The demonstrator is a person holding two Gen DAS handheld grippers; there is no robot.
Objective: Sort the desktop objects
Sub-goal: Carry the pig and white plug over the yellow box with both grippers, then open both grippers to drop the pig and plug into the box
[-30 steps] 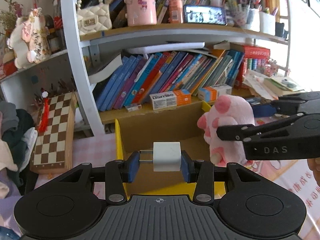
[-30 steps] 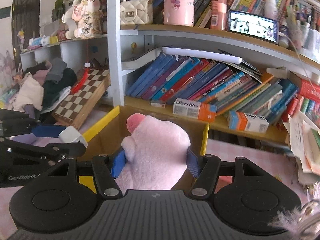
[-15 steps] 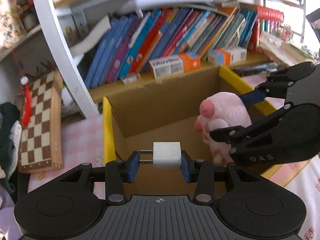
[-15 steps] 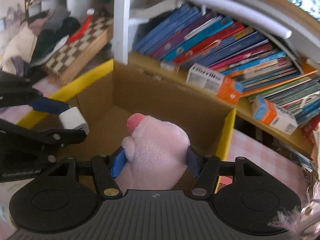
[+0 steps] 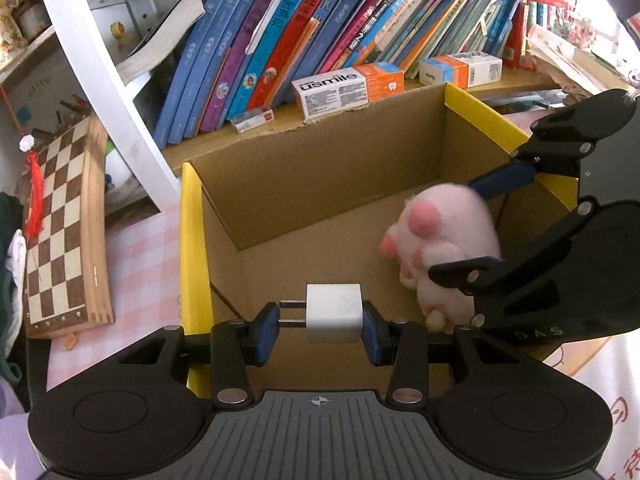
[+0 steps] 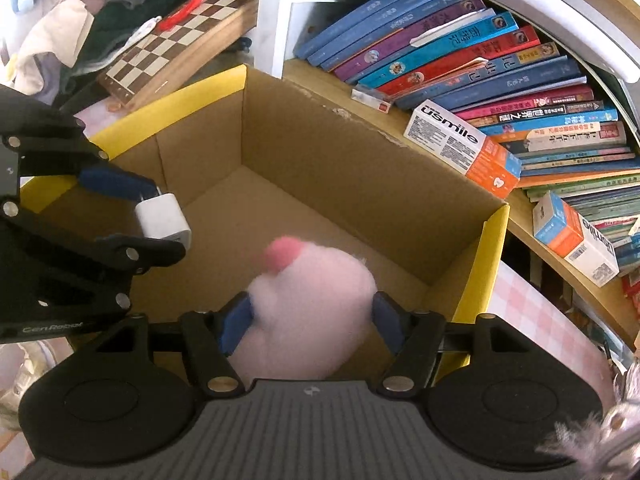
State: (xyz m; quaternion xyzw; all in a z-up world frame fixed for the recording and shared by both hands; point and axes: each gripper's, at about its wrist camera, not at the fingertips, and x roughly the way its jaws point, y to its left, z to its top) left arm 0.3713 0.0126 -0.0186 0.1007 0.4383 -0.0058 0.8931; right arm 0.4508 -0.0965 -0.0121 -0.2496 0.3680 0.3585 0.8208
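A: What stood around the cardboard box (image 5: 332, 184)?

B: Behind the box there was a shelf with leaning books (image 5: 280, 40) and a white and orange carton (image 5: 346, 86) lying before them. To the left of the box a chessboard (image 5: 60, 232) leaned on the pink checked cloth (image 5: 140, 264). Nothing stood in the way above the box; its floor was bare.

A: And the grippers?

B: The left gripper (image 5: 320, 326) was over the near left part of the box and gripped a white charger plug (image 5: 334, 312) between its blue pads, the two prongs pointing to the left pad. The right gripper (image 6: 310, 322) was over the near right part of the box. Its jaws were opening, with the pink plush paw (image 6: 308, 312) between them; the paw looked blurred, and the right pad seemed already apart from it.

A: What was hard to see?

B: Whether the left pad touched the plush I could not tell. The lower part of the paw was hidden behind the gripper body.

A: Did the views differ?

B: Yes. Only the left wrist view showed the pink toe pads of the paw (image 5: 440, 256). Only the right wrist view showed a heap of clothes (image 6: 80, 20) beyond the chessboard (image 6: 176, 36).
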